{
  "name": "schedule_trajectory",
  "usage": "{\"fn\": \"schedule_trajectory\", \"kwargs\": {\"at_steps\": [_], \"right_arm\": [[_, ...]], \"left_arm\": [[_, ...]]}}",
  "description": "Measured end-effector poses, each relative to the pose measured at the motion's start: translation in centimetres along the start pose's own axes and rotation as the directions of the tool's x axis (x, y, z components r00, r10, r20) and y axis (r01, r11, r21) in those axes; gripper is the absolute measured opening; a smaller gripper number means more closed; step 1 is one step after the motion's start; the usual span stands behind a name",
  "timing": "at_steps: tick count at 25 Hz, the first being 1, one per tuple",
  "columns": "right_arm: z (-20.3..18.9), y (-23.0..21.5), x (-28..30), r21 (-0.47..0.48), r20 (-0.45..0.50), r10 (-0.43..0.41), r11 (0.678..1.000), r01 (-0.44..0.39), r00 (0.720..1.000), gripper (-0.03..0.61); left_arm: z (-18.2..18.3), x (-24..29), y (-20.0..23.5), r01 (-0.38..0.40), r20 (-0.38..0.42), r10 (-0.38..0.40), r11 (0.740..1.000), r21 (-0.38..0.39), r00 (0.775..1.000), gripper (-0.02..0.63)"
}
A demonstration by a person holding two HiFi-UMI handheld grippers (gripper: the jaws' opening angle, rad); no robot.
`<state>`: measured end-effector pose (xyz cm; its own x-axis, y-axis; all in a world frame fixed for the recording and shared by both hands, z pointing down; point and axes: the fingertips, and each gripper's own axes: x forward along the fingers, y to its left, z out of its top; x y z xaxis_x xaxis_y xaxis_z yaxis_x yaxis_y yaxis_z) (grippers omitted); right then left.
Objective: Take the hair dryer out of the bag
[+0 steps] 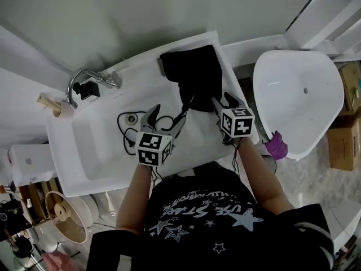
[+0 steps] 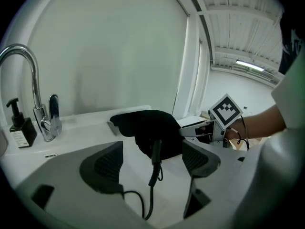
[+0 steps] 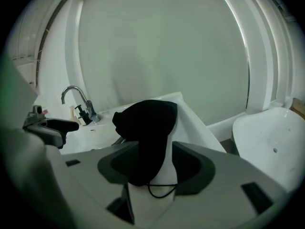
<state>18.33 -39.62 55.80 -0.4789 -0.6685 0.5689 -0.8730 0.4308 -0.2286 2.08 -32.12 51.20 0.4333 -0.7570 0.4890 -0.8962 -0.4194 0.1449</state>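
Observation:
A black cloth bag [image 1: 192,75] lies on the white counter [image 1: 197,134] to the right of the sink. The hair dryer itself is hidden inside it; only its black cord [image 1: 132,130] trails out toward the basin. My left gripper [image 1: 167,116] is open, and the cord's thick end [image 2: 156,151] runs between its jaws without touching the pads. My right gripper [image 1: 224,101] is open at the bag's near right end. In the right gripper view the bag's drooping end [image 3: 148,142] and a thin drawstring loop [image 3: 162,193] sit between its jaws [image 3: 155,163], with a white gap beside the right pad.
A chrome faucet [image 1: 84,79] and a black soap bottle [image 1: 88,89] stand at the back left of the sink basin [image 1: 93,145]. A large white tub [image 1: 299,100] lies to the right, with a purple object [image 1: 276,145] at its near edge. Cardboard boxes [image 1: 344,134] sit far right.

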Motion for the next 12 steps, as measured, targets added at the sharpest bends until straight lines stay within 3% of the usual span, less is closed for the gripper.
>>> {"fn": "schedule_trajectory", "kwargs": {"at_steps": [4,7,12], "right_arm": [[-0.1,0.0,1.1,-0.02,-0.03,0.025,0.999,-0.026,0.999,0.173],[0.1,-0.1,1.3,-0.023,-0.034,0.025,0.999,-0.026,0.999,0.046],[0.3,0.2,1.5,-0.006,-0.037,0.058,0.998,-0.058,0.998,0.04]], "left_arm": [[-0.2,1.4,-0.5,0.003,-0.014,-0.003,1.0,-0.001,1.0,0.396],[-0.2,2.6,-1.0,0.012,-0.024,-0.012,1.0,0.002,1.0,0.396],[-0.2,5.0,-2.3,0.039,-0.049,-0.037,0.999,0.024,0.998,0.354]]}}
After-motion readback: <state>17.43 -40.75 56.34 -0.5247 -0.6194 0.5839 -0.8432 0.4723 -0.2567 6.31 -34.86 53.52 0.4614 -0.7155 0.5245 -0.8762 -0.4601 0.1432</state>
